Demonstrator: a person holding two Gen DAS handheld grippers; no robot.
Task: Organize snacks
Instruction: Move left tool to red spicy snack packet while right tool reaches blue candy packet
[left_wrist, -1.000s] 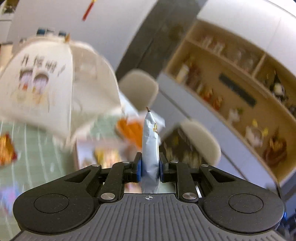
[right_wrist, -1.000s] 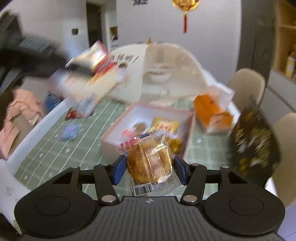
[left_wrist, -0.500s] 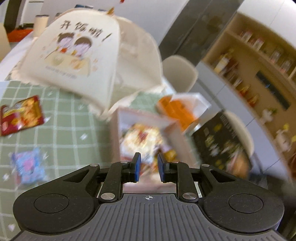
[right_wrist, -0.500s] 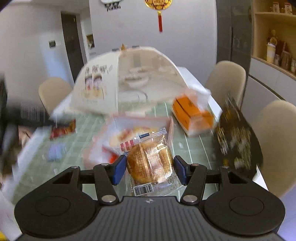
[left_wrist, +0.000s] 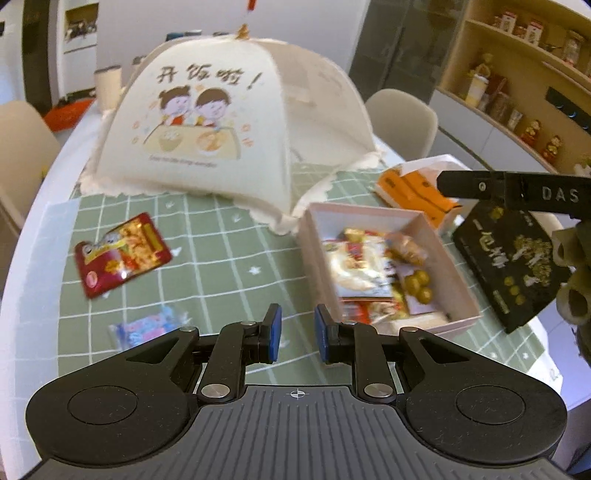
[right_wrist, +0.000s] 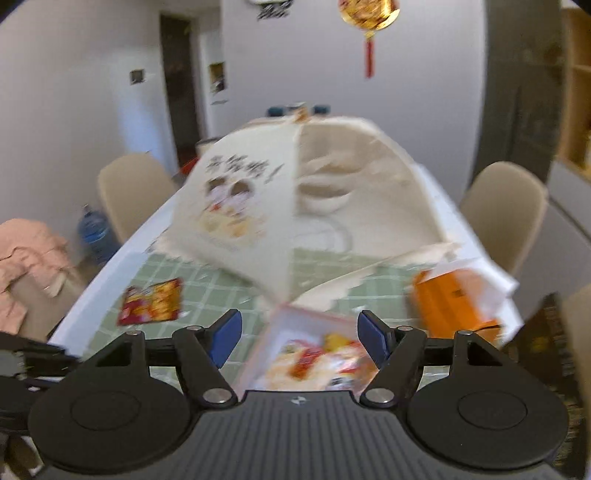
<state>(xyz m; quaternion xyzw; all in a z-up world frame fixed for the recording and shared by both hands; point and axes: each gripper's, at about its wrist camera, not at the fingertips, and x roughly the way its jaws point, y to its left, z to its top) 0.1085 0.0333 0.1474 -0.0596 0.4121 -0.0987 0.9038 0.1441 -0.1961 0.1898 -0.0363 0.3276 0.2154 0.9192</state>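
A pink box (left_wrist: 369, 216) holds several snack packets and stands on the green checked cloth; it also shows in the right wrist view (right_wrist: 314, 321). My left gripper (left_wrist: 297, 334) is empty, its jaws a narrow gap apart, above the cloth just left of the box. My right gripper (right_wrist: 299, 339) is open and empty above the box. A red snack packet (left_wrist: 122, 254) lies on the cloth at the left, also seen in the right wrist view (right_wrist: 153, 301). A small blue and pink packet (left_wrist: 146, 328) lies near my left gripper.
A cream mesh food cover (left_wrist: 221, 129) stands behind the box. An orange carton (left_wrist: 413, 188) and a black box (left_wrist: 513, 258) lie to the right. Beige chairs (right_wrist: 506, 210) stand around the table. Part of the right gripper (left_wrist: 517, 190) crosses the left view.
My left gripper let go of the silver packet and my right gripper let go of the pastry packet. Both now stand empty near the pink box.
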